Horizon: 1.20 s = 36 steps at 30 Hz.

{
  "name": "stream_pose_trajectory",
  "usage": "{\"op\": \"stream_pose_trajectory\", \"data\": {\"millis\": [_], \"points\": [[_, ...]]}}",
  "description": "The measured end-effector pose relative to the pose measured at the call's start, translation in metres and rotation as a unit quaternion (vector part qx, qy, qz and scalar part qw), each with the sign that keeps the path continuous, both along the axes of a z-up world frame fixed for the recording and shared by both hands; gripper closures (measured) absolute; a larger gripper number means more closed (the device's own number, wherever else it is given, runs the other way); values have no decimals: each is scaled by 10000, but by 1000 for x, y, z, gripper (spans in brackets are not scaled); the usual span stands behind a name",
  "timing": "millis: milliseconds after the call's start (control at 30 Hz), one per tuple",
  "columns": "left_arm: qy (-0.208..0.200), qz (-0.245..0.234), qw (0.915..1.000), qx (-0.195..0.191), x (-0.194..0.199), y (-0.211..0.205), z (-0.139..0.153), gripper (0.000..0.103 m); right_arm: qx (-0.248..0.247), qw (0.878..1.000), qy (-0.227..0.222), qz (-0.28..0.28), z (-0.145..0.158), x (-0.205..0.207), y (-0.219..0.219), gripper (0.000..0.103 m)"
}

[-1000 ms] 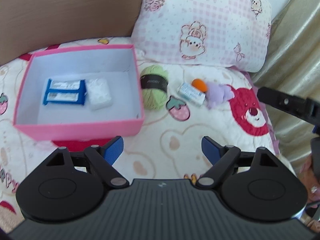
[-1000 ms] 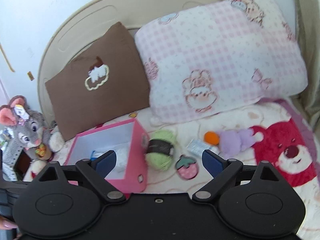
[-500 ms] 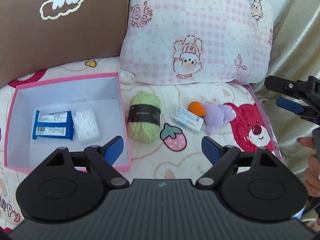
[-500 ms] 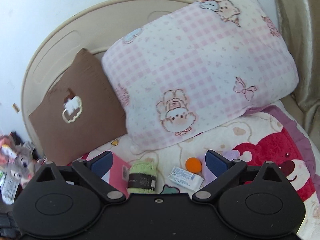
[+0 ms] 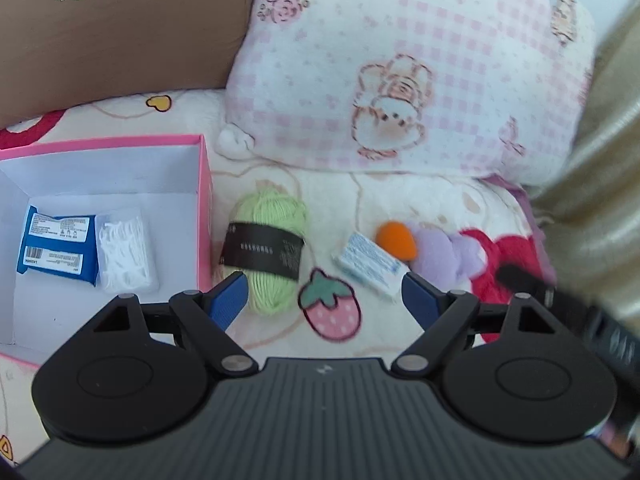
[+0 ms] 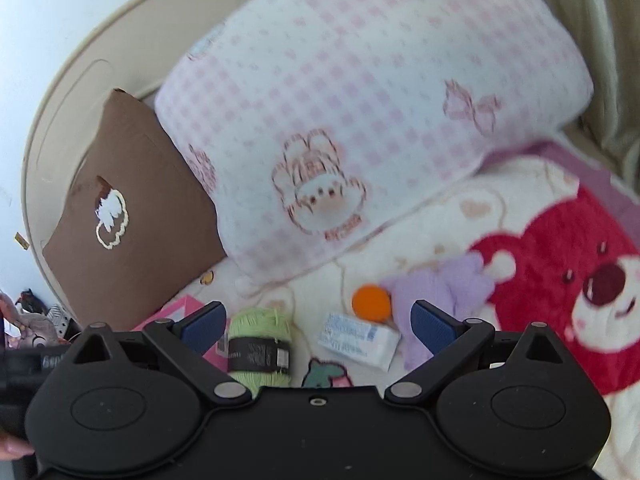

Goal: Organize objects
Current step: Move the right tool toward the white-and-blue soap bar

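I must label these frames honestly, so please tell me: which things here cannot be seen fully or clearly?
- Pink box: left wrist view, cut off by the left edge; right wrist view, mostly behind the right gripper.
- White packet: print too small and blurred.
- Purple plush: shape unclear, blurred.

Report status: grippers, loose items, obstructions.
Left gripper open, empty. Right gripper open, empty. Yarn, packet, plush outside pink box. Nothing in the way.

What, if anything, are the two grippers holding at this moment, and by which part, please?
Nothing is held. The left gripper and right gripper both stand open and empty above the blanket.
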<state>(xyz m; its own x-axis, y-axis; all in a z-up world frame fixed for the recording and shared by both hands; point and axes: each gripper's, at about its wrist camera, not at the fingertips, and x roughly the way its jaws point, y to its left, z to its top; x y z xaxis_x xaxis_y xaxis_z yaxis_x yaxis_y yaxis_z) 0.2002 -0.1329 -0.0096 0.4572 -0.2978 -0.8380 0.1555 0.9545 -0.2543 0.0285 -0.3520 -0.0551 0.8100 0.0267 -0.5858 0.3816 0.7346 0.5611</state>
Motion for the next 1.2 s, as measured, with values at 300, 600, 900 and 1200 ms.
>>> {"op": "stream_pose_trajectory", "data": {"millis": [300, 600, 900, 1200], "points": [[-3, -97, 9997, -223, 31, -16, -24, 20, -690, 9947, 691, 332, -17, 29, 22, 15], [25, -627, 9969, -476, 53, -36, -53, 33, -629, 9932, 786, 585, -37, 54, 19, 44], [242, -1034, 9929, -544, 66, -62, -85, 45, -413, 9917, 1078, 574, -62, 67, 3, 51], [325, -1011, 9942, -164, 88, -76, -112, 51, -851, 9859, 1381, 409, -71, 76, 3, 53]]}}
